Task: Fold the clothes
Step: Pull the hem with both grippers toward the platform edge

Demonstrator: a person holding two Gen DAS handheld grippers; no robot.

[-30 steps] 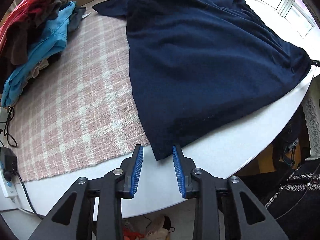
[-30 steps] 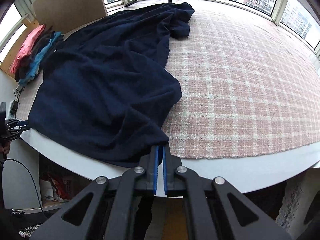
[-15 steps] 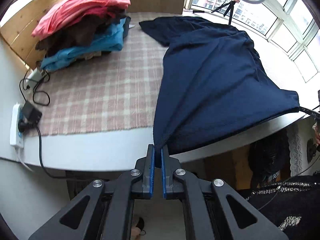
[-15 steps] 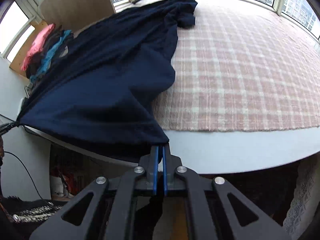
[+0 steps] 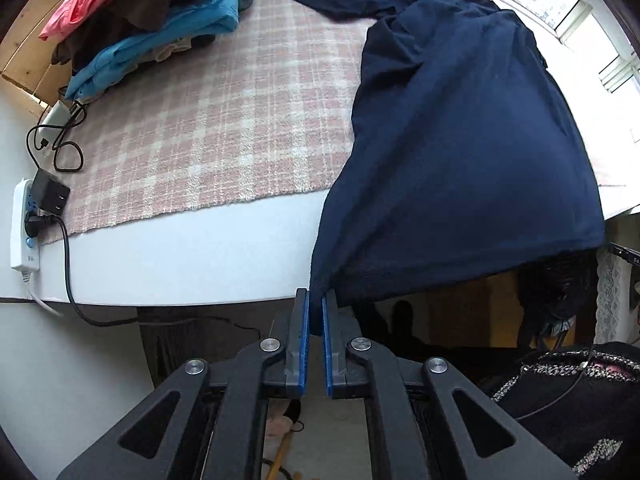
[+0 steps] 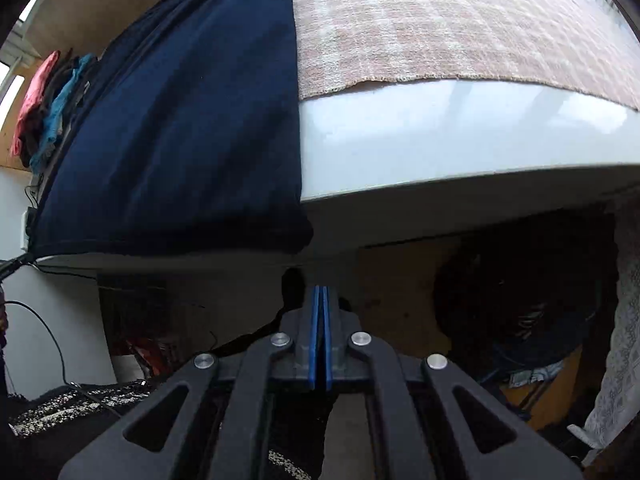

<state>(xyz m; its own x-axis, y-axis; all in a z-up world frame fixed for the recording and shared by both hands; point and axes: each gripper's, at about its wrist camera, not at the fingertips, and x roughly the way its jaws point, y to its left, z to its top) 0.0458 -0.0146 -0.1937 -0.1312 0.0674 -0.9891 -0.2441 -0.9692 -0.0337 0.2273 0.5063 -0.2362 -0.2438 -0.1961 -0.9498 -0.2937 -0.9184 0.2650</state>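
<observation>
Gripping one hem corner of the dark navy knit garment (image 5: 460, 152) in each closed claw, left (image 5: 315, 304) and right (image 6: 319, 300), you keep it taut, draped off the white bench (image 5: 192, 248) edge.

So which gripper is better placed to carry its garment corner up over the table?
The left gripper: it clamps the garment corner about level with the table edge, while the right gripper sits below that edge.

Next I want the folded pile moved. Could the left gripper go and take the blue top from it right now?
Probably not: the left gripper is shut on the navy garment. The blue top lies across bare plaid mat.
</observation>
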